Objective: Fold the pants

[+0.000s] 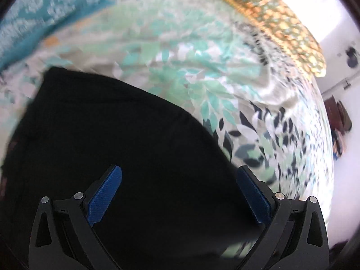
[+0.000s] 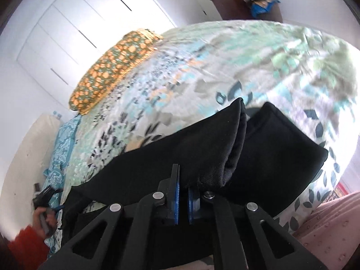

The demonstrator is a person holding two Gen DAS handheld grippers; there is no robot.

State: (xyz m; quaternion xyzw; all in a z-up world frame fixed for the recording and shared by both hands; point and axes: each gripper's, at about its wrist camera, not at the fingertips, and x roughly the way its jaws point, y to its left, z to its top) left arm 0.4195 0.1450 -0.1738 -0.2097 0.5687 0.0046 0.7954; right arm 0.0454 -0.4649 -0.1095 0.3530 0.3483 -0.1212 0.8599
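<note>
Black pants (image 2: 202, 148) (right hand-held gripper (image 2: 183, 199)-pinched)

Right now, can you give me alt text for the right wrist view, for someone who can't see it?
The right gripper, jaws nearly closed, pinches a folded edge of black pants lying on a bed with a leaf-patterned cover. An orange patterned pillow lies at the bed's far left, before white cupboard doors. At lower left, the left gripper shows, held in a red-sleeved hand.

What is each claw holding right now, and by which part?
The right claw is shut on the black pants, pinching the near edge of a folded, raised layer. The left claw is open above the pants, holding nothing.
</note>
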